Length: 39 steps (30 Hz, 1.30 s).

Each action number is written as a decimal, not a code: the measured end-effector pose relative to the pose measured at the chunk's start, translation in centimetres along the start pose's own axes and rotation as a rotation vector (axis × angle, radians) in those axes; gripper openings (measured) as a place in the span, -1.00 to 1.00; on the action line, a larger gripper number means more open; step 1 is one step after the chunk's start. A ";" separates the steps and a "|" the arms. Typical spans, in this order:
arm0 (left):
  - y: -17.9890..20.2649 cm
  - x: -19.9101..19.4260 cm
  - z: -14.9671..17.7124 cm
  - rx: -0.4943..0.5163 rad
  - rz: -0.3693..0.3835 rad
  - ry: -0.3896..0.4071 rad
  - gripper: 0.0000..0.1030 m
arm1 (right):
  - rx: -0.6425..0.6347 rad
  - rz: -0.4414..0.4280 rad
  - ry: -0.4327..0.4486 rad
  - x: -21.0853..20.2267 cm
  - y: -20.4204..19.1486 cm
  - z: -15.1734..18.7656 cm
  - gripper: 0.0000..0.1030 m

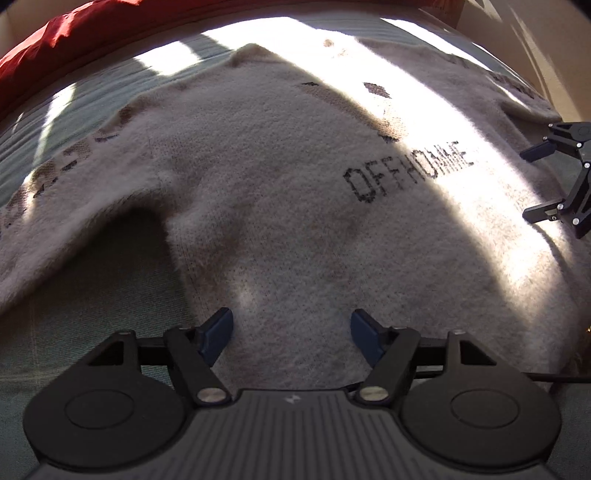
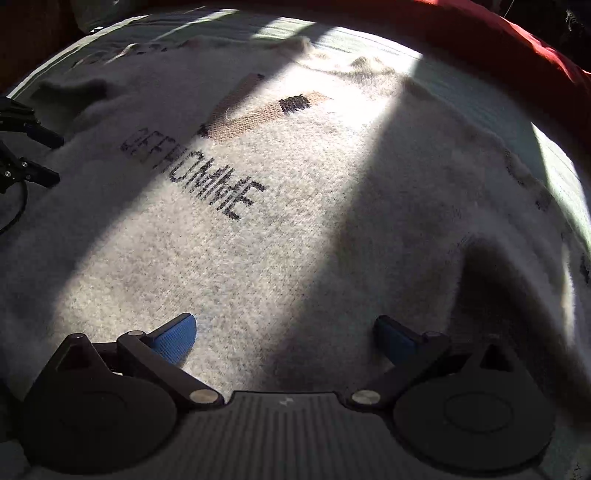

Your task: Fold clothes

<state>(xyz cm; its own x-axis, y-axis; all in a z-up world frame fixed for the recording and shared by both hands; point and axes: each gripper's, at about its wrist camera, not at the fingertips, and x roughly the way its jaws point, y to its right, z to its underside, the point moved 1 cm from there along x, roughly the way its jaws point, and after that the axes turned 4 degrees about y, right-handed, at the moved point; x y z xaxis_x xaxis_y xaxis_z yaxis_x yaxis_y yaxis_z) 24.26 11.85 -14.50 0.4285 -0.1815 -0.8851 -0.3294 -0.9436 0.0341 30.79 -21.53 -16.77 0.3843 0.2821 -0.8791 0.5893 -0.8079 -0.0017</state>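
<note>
1. Your left gripper [image 1: 291, 334] points steeply down over the lower part of the sweater [image 1: 280, 206]; its jaws stand apart with nothing between them — only knit shows in the gap.
2. Your right gripper [image 2: 284, 338] is tilted down in the same steep way over the same sweater [image 2: 295, 229]; its jaws are spread very wide and grip nothing.
3. In the left wrist view your right gripper [image 1: 541, 184] shows at the right edge, its two fingers splayed and hanging over the sunlit side of the garment. Whether the tips touch the knit you cannot tell from here.
4. In the right wrist view your left gripper [image 2: 46, 157] shows at the left edge in shadow, fingers apart, over the sweater's side.
5. The sweater lies spread flat and face up on the bed cover [image 1: 74, 350], a pale green-grey sheet. It is a fuzzy cream knit with the black lettering [image 1: 408, 171] across the chest and a tan mark [image 2: 255, 110] above the letters.
6. One sleeve [image 1: 55, 221] runs out to the left in the left wrist view, arched so that a dark hollow sits under the armpit; the other sleeve [image 2: 535, 206] lies along the right in the right wrist view.
7. A broad band of sunlight crosses the chest, with deep shadow on either side.
8. A red fabric [image 1: 74, 33] lies along the far edge of the bed, beyond the neckline.
</note>
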 end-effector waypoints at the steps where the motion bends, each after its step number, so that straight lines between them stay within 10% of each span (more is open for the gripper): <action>1: 0.1 -0.3 0.3 0.004 0.005 -0.009 0.38 | -0.002 -0.005 -0.016 -0.3 -0.1 0.5 1.00; 10: -0.2 -2.3 0.7 0.003 0.023 -0.085 0.41 | -0.048 0.002 -0.103 -1.2 -1.0 1.1 1.00; 19: 2.8 -0.6 -1.6 0.175 0.088 0.012 0.41 | -0.173 -0.113 0.029 -1.1 -3.8 -2.6 1.00; 34: 2.8 -3.3 3.5 0.383 0.122 -0.071 0.50 | -0.426 -0.159 -0.099 -3.4 -4.1 4.7 1.00; 39: 6.8 -2.7 1.8 0.536 0.246 0.032 0.50 | -0.582 -0.276 0.034 -3.7 -7.5 2.6 1.00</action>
<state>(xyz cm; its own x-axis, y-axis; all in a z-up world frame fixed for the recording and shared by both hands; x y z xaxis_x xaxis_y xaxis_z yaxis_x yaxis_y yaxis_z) 19.37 6.40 -12.67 0.3080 -0.3936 -0.8662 -0.7981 -0.6024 -0.0100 23.11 -17.87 -14.71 0.1802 0.4630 -0.8678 0.9550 -0.2936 0.0417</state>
